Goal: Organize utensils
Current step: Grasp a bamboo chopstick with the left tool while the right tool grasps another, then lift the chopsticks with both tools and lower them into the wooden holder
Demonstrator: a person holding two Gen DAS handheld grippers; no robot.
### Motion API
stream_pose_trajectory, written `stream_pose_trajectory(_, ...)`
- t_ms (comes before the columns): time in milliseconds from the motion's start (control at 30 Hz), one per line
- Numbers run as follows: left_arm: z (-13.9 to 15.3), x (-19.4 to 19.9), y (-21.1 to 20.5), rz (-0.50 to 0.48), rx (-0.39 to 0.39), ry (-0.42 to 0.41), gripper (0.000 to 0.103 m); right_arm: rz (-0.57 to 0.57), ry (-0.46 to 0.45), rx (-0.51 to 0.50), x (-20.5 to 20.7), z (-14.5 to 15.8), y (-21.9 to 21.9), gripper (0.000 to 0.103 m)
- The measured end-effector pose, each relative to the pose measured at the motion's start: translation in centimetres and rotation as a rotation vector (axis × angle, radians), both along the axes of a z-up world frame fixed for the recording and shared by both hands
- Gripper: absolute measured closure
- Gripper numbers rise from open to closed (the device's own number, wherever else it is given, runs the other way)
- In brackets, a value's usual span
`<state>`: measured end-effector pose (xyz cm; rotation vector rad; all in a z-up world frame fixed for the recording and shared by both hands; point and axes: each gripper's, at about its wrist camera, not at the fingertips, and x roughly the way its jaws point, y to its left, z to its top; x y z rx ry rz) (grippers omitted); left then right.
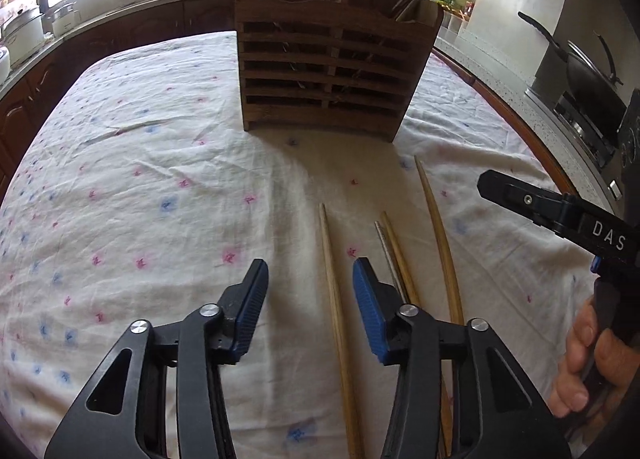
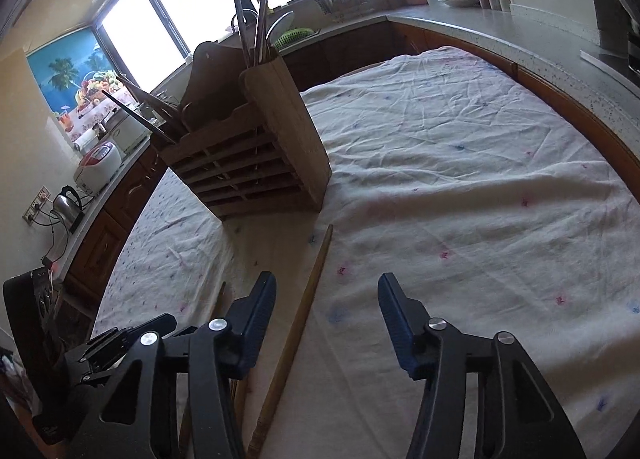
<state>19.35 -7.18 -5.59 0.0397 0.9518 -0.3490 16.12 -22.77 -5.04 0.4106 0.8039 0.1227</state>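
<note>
While both pairs of jaws stand apart with nothing pressed between their pads, we see the left gripper [image 1: 310,283] poised over the flowered tablecloth [image 1: 140,179], and one pale wooden chopstick [image 1: 334,299] runs lengthwise through the gap between its fingers without touching either blue pad. Just beyond its right finger lie a metal chopstick [image 1: 384,247] and a darker wooden chopstick [image 1: 400,255] side by side, and further right a long curved bamboo stick [image 1: 438,235]. The right gripper [image 2: 327,299] likewise hangs open above the cloth, the same long stick [image 2: 308,299] lying within its gap close to the left finger, apart from the pad as far as we can tell. From the left wrist view we see the right gripper entering at the right edge, a hand [image 1: 588,363] wrapped round its handle. Farther out, the slatted wooden utensil holder [image 1: 332,67] stands upright on the cloth, several chopsticks and utensils already leaning in its compartments. Kitchen counters [image 2: 520,35] ring the table.
</note>
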Motion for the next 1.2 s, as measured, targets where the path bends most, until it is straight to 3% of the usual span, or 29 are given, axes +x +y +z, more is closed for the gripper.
stream_pose_trajectory(133,-0.4,0.5,-0.1,-0.011,0.077,-0.024,0.076,0.015,0.015,-0.005,0.9,-0.2,0.4,0.058)
stream_pose_trajectory(267,-0.1,1.2,1.8,0.001,0.002,0.024,0.076,0.048,0.033,-0.033,2.1,-0.4,1.3,0.058)
stream_pose_trajectory(333,-0.1,1.6,1.5,-0.007,0.001,0.037,0.076,0.058,0.051,-0.051,3.0,-0.8,1.7,0.059)
stream_pose_trajectory(567,-0.3,2.0,-0.1,-0.006,0.055,-0.020,0.078,0.063,0.076,-0.200,5.3,-1.9,3.4,0.075)
stream_pose_trajectory(667,-0.6,1.6,-0.7,-0.008,0.103,-0.071,0.085,0.058,0.066,-0.278,5.4,-2.1,4.0,0.089)
stream_pose_trajectory(700,-0.6,1.7,-0.8,-0.008,0.098,-0.074,0.092,0.062,0.065,-0.278,5.3,-2.0,4.1,0.093)
stream_pose_trajectory(767,-0.5,2.0,-0.3,0.000,0.068,-0.057,0.095,0.067,0.065,-0.261,5.1,-2.0,4.0,0.095)
stream_pose_trajectory(833,-0.1,2.1,0.7,0.006,-0.010,-0.033,0.098,0.073,0.069,-0.224,5.0,-2.0,3.7,0.097)
stream_pose_trajectory(867,0.2,1.9,1.3,0.017,-0.034,-0.034,0.098,0.079,0.072,-0.148,4.5,-1.7,3.2,0.098)
stream_pose_trajectory(1133,4.6,-0.6,5.3,0.044,-0.210,-0.088,0.098,0.086,-0.023,-0.039,1.0,2.2,2.2,0.098)
stream_pose_trajectory(1200,6.0,-1.3,5.8,0.042,-0.238,-0.116,0.098,0.079,-0.079,-0.021,-0.6,4.4,1.8,0.098)
